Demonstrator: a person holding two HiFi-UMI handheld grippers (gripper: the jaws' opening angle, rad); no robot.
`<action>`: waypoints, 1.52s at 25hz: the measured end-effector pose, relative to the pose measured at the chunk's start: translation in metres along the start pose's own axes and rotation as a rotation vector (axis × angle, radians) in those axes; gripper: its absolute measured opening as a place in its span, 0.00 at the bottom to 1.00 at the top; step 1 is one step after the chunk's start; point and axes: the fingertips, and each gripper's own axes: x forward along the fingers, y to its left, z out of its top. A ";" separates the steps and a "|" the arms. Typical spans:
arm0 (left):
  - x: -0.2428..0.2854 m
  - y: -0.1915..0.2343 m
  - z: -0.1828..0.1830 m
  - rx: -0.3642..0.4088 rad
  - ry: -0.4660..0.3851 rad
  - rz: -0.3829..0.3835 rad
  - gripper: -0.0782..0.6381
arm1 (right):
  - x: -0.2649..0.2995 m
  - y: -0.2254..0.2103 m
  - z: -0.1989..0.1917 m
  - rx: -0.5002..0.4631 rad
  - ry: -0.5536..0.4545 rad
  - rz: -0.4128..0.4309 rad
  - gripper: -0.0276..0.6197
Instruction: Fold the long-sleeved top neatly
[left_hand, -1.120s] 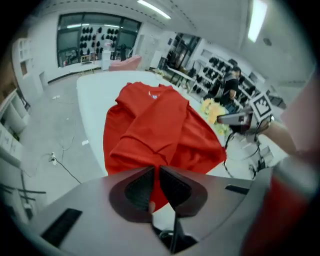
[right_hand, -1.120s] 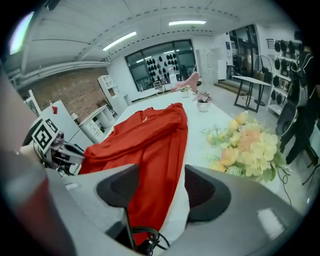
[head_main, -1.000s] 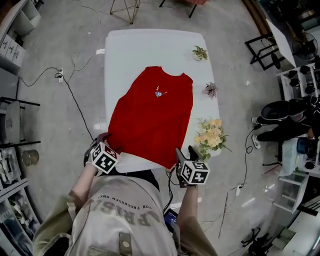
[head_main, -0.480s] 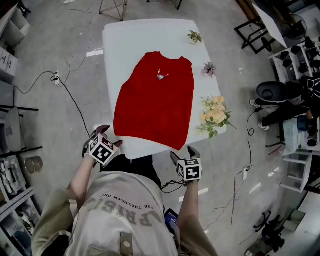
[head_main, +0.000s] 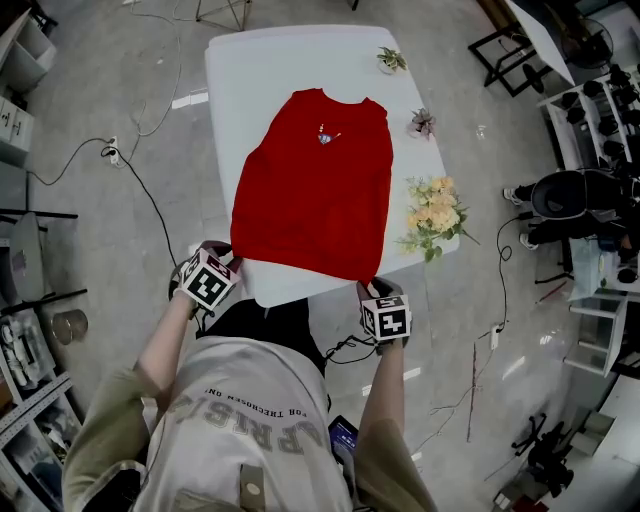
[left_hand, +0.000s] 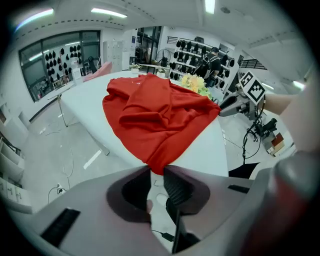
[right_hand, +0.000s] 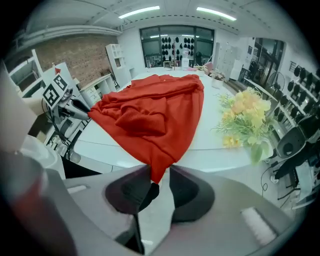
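Note:
The red long-sleeved top (head_main: 315, 190) lies on the white table (head_main: 260, 70), sleeves folded in, collar at the far end, hem near me. My left gripper (head_main: 232, 260) sits at the hem's left corner and my right gripper (head_main: 370, 286) at its right corner. In the left gripper view the jaws are closing, with the tip of the red top (left_hand: 160, 115) pinched in my left gripper (left_hand: 157, 172). In the right gripper view the jaws are closing too, and a corner of the red top (right_hand: 155, 115) is nipped in my right gripper (right_hand: 159, 176).
A bunch of yellow flowers (head_main: 435, 215) lies on the table's right edge beside the top. Two small plants (head_main: 390, 60) (head_main: 422, 123) stand farther along that edge. Cables run over the floor on both sides. A seated person (head_main: 575, 205) is at the right.
Half a second ago both grippers hung open just off the table's near edge. They have since moved in to the hem corners and their jaws have come together on the cloth.

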 end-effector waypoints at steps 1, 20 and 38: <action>-0.002 0.000 0.001 -0.004 -0.012 -0.007 0.19 | -0.004 0.001 0.002 0.008 -0.011 0.013 0.19; -0.115 -0.019 0.051 0.007 -0.193 -0.054 0.15 | -0.118 0.024 0.053 -0.098 -0.099 0.210 0.11; -0.001 0.126 0.201 -0.157 -0.099 0.149 0.16 | 0.017 -0.110 0.203 -0.046 0.069 0.164 0.11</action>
